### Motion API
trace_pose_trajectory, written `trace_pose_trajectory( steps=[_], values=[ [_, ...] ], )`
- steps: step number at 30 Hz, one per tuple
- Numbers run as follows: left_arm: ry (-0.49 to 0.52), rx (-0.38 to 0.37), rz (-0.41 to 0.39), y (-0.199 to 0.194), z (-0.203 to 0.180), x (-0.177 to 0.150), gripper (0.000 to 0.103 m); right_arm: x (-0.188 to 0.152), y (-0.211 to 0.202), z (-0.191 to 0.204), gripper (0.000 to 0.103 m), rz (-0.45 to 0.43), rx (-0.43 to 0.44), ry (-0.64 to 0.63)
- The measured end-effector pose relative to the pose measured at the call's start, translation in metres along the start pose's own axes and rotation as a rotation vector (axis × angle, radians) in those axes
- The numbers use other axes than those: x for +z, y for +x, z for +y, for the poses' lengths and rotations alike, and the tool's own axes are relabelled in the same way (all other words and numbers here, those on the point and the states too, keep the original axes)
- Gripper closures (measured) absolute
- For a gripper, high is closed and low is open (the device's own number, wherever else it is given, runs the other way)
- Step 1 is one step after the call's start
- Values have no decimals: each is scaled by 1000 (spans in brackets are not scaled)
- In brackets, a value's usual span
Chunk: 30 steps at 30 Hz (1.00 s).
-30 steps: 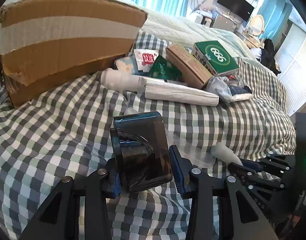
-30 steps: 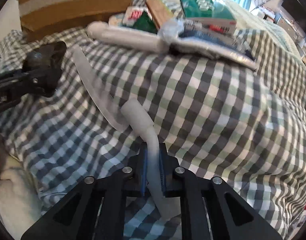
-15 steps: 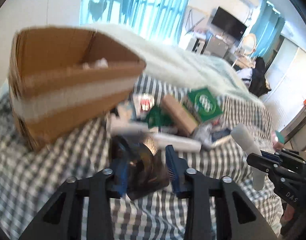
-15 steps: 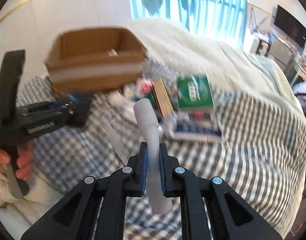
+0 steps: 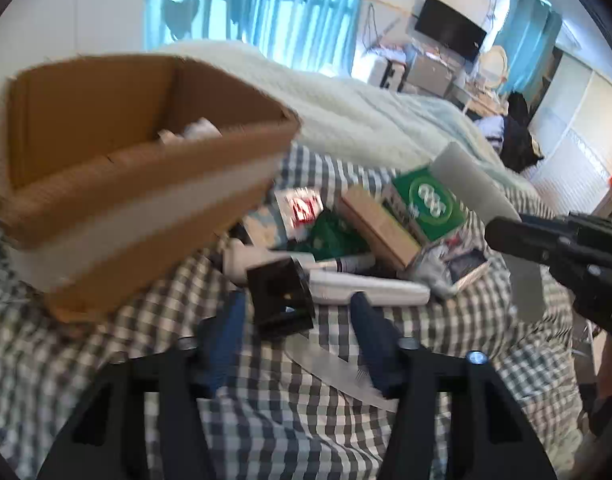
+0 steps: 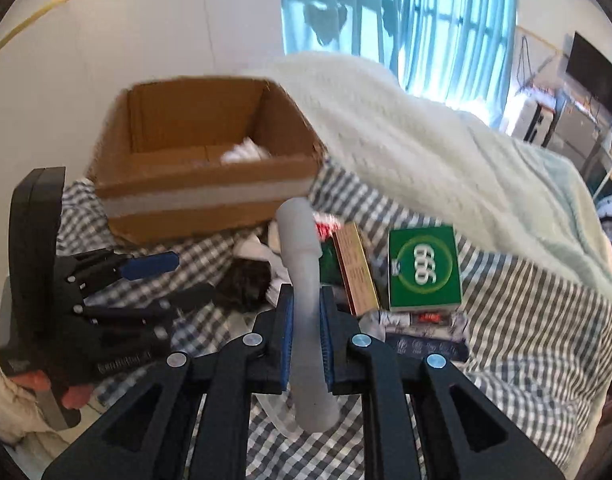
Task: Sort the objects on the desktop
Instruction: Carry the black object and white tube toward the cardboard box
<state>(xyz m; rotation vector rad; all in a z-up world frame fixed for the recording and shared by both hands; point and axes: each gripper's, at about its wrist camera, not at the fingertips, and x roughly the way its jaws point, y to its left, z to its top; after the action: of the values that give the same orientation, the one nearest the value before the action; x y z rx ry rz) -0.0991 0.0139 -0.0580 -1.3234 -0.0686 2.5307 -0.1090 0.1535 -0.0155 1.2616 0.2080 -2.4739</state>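
Checked bedspread (image 5: 86, 360): cardboard box (image 5: 118, 184) set at back. Left gripper (image 5: 298, 332) spread wide, black object (image 5: 280, 296) unclamped between fingers. Right gripper (image 6: 306, 336) clamped on grey tube (image 6: 304, 280).

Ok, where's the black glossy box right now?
In the left wrist view the black glossy box sits centre frame between the open fingers of the left gripper, beside the white tube, just right of the cardboard box.

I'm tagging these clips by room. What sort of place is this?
Most likely a bedroom: a bed with a checked sheet and pale blanket, curtained window, and a wall-mounted TV.
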Motion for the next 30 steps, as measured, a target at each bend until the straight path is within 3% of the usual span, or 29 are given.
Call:
trace_pose_trajectory(
  steps=[6,10,15,22,28,30],
  values=[
    [-8,81,85,64,-8,2,42,-2,22,-23,92,37,-12,37],
    [24,172,54,90,-6,6,42,-1,30,-36,92,40,-8,47],
    [-59,101,112,105,15,3,52,-1,44,-46,91,53,4,65],
    [-55,96,90,79,11,-6,55,0,33,-39,91,33,10,67],
    [2,73,-111,5,-19,7,55,17,1,-28,91,-32,5,45],
    [1,134,-175,-23,-21,21,55,30,-11,-22,92,-57,20,41]
  ],
)
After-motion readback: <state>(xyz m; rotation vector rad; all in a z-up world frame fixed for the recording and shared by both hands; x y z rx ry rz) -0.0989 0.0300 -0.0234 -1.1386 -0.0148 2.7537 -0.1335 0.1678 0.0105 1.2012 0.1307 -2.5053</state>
